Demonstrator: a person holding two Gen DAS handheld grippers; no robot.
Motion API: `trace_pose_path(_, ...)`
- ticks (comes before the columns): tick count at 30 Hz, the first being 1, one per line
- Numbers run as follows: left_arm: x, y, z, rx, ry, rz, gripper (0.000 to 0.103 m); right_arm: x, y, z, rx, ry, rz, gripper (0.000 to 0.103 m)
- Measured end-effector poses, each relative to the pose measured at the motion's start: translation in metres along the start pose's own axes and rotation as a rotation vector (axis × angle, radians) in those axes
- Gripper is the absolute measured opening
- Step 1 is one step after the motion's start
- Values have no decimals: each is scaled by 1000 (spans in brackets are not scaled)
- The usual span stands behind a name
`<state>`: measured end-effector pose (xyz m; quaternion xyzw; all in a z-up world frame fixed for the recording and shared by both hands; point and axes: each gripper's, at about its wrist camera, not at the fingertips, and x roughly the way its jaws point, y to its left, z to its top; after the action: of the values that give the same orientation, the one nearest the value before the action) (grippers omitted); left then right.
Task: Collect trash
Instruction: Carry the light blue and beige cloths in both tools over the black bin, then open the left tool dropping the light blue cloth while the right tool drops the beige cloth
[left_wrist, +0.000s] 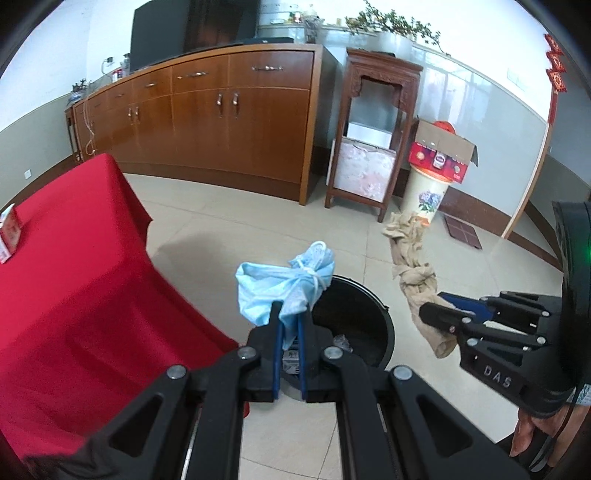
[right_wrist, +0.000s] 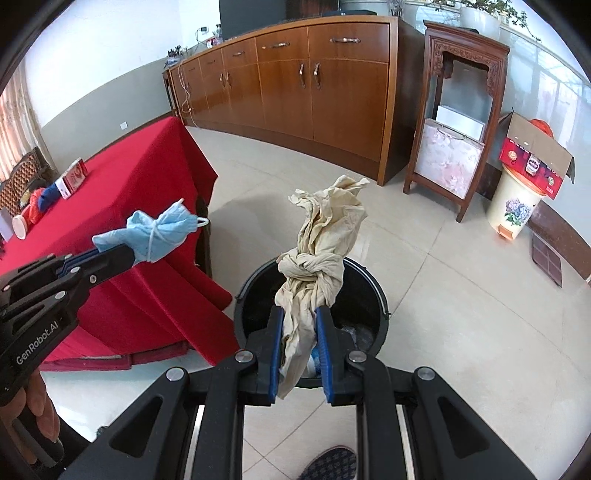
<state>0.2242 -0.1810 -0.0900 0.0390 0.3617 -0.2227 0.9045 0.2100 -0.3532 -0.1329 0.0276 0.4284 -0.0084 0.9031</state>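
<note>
My left gripper (left_wrist: 289, 314) is shut on a crumpled blue face mask (left_wrist: 284, 282) tied with its white strap, held above the near left rim of a black trash bin (left_wrist: 373, 314) on the floor. My right gripper (right_wrist: 300, 317) is shut on a knotted beige stocking (right_wrist: 317, 254), held upright over the same bin (right_wrist: 258, 291). In the left wrist view the right gripper (left_wrist: 430, 314) and the stocking (left_wrist: 410, 258) are at the right. In the right wrist view the left gripper (right_wrist: 127, 256) and the mask (right_wrist: 159, 234) are at the left. Some trash lies inside the bin.
A table with a red cloth (left_wrist: 74, 266) stands left of the bin, with a small red-and-white box (left_wrist: 9, 234) on it. A wooden sideboard (left_wrist: 221, 118), a carved stand (left_wrist: 373, 140) and a flowered pail with a cardboard box (left_wrist: 439, 155) line the far wall.
</note>
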Motion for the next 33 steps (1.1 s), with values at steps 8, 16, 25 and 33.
trace_pose_path(8,46,-11,-5,-1,71,-19,8,48,-17,-3,-26,78,15,19)
trace_pose_path(16,96,-12,-21,-22,161,-12,8,109,-26,-9,-83,191,37,19)
trace_pose_path(25,138,-11,-27,-25,227,-13,9,163,-35,-5,-114,260,89,20)
trace_pose_path(33,130,1,-40,-5,223,94,97,167,-65,-9,-104,283,-64,87)
